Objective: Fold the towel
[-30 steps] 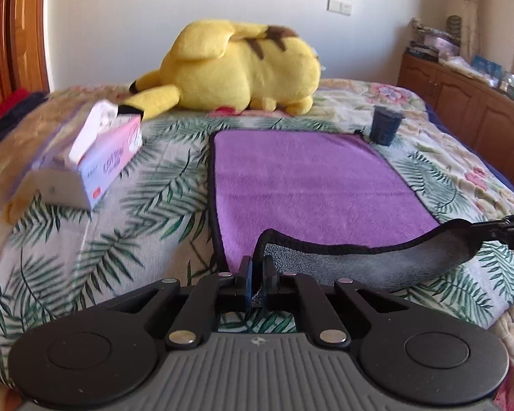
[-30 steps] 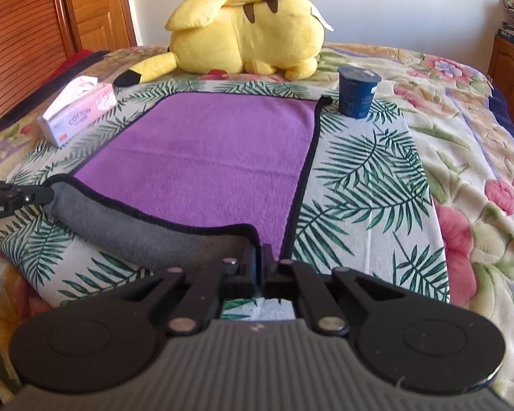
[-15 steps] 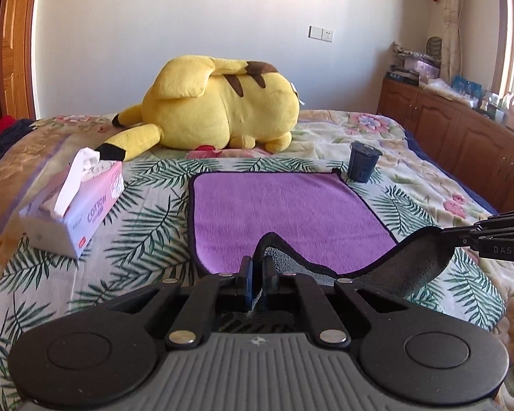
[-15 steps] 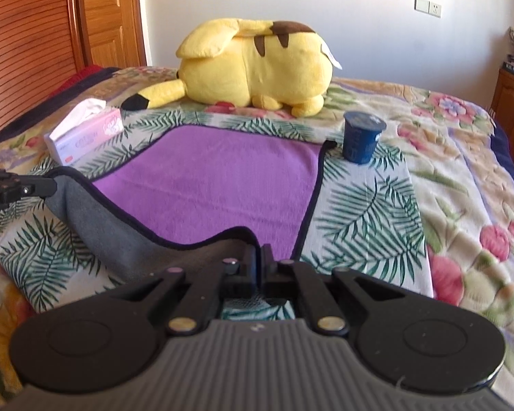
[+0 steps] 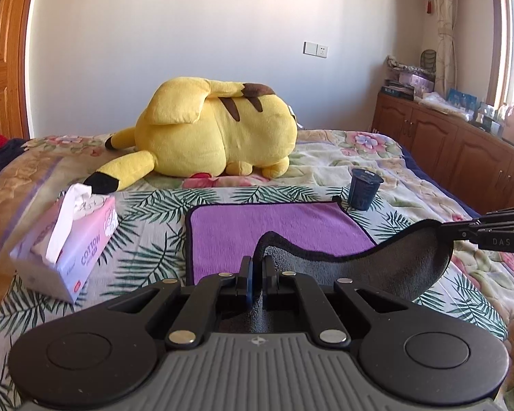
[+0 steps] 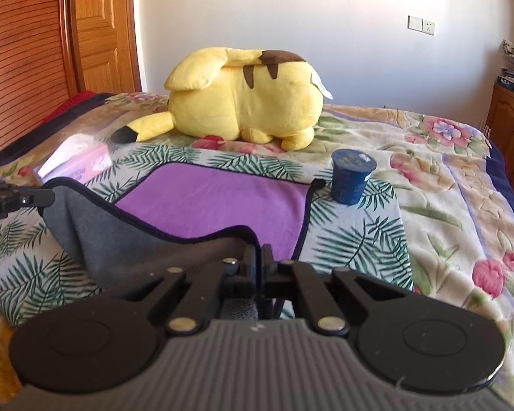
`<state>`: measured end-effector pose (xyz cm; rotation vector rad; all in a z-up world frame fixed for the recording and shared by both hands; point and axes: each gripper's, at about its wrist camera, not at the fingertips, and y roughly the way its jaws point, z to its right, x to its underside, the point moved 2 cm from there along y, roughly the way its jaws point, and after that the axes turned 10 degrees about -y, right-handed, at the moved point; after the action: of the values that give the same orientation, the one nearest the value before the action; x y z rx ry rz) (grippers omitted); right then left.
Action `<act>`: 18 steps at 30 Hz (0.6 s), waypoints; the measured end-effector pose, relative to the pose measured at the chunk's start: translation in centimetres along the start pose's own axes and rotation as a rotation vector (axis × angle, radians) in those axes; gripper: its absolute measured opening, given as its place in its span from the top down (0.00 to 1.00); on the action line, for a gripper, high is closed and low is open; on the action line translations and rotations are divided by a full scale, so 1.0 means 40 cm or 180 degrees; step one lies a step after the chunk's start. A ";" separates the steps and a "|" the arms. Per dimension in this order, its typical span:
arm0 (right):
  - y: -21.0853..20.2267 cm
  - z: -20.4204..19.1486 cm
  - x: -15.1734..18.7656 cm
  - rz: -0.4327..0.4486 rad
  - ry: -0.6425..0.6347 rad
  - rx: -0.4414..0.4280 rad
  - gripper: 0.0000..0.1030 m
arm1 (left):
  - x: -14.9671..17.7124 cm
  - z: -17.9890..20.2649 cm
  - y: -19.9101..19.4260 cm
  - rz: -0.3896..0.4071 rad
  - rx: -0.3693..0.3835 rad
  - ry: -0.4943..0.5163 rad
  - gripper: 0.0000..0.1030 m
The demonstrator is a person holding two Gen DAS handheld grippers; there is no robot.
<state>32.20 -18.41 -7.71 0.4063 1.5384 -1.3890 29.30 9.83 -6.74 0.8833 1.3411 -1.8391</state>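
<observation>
A purple towel (image 5: 277, 229) with a dark hem and grey underside lies on the bed; it also shows in the right wrist view (image 6: 216, 202). My left gripper (image 5: 257, 267) is shut on its near left corner. My right gripper (image 6: 259, 257) is shut on its near right corner. Both hold the near edge lifted, so the grey underside (image 5: 394, 267) hangs between them and faces me. The right gripper shows in the left wrist view (image 5: 462, 234) at the right, and the left gripper shows in the right wrist view (image 6: 34, 198) at the left.
A yellow plush toy (image 5: 216, 133) lies beyond the towel. A pink tissue box (image 5: 68, 243) stands to the towel's left. A dark blue cup (image 5: 363, 188) stands by its far right corner. Wooden cabinets (image 5: 462, 150) line the right wall.
Both grippers have risen and moved forward with the towel's near edge. More of the grey underside is lifted off the bed, and less purple shows.
</observation>
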 end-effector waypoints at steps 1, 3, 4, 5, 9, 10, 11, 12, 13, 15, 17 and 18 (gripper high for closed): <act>0.002 0.004 -0.003 0.0009 -0.0005 0.0006 0.97 | -0.005 0.000 0.003 0.0004 0.0003 0.0009 1.00; 0.008 0.011 -0.010 0.0020 -0.0013 0.0014 0.97 | -0.016 -0.001 0.009 0.0011 0.0018 0.0013 1.00; 0.011 0.012 -0.014 0.0027 -0.0021 0.0018 0.97 | -0.022 -0.002 0.013 0.0015 0.0025 0.0012 1.00; 0.014 0.013 -0.017 0.0039 -0.0030 0.0019 0.97 | -0.030 -0.003 0.017 0.0018 0.0031 0.0015 1.00; 0.025 0.015 -0.035 0.0080 -0.0097 0.0039 0.97 | -0.057 -0.007 0.033 0.0048 0.0028 0.0044 1.00; 0.029 0.015 -0.040 0.0090 -0.0115 0.0049 0.97 | -0.062 -0.006 0.038 0.0054 0.0022 0.0054 1.00; 0.032 0.017 -0.045 0.0099 -0.0130 0.0059 0.97 | -0.068 -0.007 0.043 0.0058 0.0020 0.0063 1.00; 0.037 0.019 -0.050 0.0104 -0.0144 0.0069 0.97 | -0.073 -0.009 0.048 0.0066 0.0017 0.0071 1.00; 0.041 0.022 -0.055 0.0111 -0.0150 0.0081 0.97 | -0.078 -0.010 0.053 0.0071 0.0011 0.0081 1.00; 0.052 0.030 -0.065 0.0116 -0.0154 0.0097 0.97 | -0.088 -0.011 0.062 0.0087 0.0000 0.0107 1.00; 0.062 0.036 -0.075 0.0132 -0.0163 0.0114 0.97 | -0.098 -0.011 0.073 0.0104 -0.0014 0.0139 1.00; 0.067 0.038 -0.081 0.0142 -0.0167 0.0121 0.97 | -0.103 -0.012 0.079 0.0108 -0.0019 0.0153 1.00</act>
<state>36.42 -17.85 -6.36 0.4219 1.4540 -1.3856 34.18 10.09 -4.98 0.9469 1.3520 -1.7975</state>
